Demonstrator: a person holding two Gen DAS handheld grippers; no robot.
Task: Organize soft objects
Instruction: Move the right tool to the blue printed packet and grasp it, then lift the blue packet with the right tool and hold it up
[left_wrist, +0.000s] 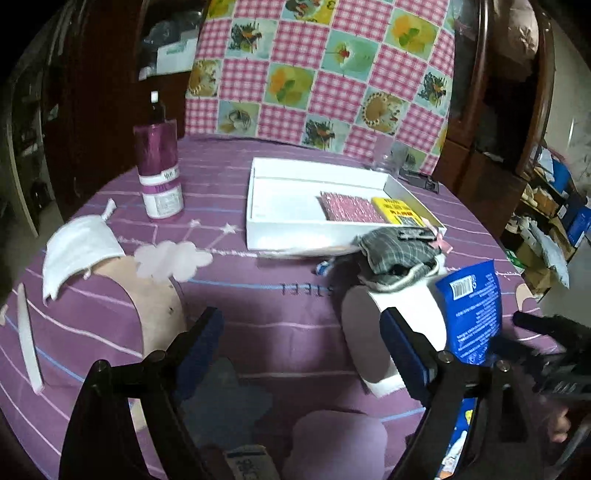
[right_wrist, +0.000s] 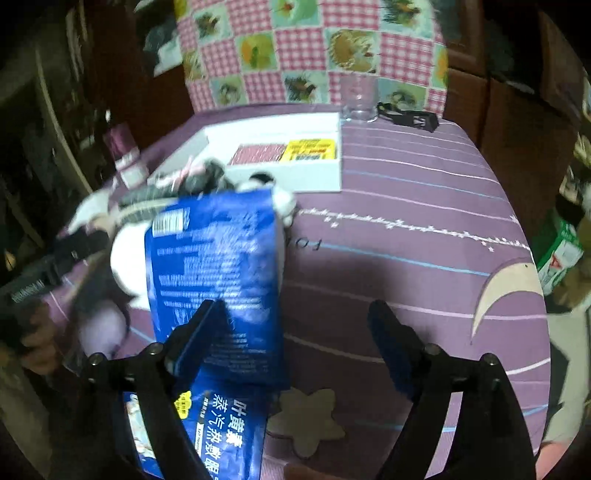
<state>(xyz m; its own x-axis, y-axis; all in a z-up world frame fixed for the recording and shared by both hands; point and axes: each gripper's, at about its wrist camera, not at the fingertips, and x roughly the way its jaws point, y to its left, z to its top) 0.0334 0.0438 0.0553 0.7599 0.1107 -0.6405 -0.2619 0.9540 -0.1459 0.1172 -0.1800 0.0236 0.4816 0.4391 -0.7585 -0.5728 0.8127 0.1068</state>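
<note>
Lying on the purple cloth just in front of the white tray, a grey garment is seen. A blue packet is propped near it, away from the tray. Both the left gripper and right gripper are held wide apart, nothing clasped. A white mask is left of the tray.

Round counter under a purple striped cloth. On it: a white tray mid-counter, a purple bottle upright to its left, a white mask near the left edge, a clear glass and black strap at the back, a blue packet near the front.
</note>
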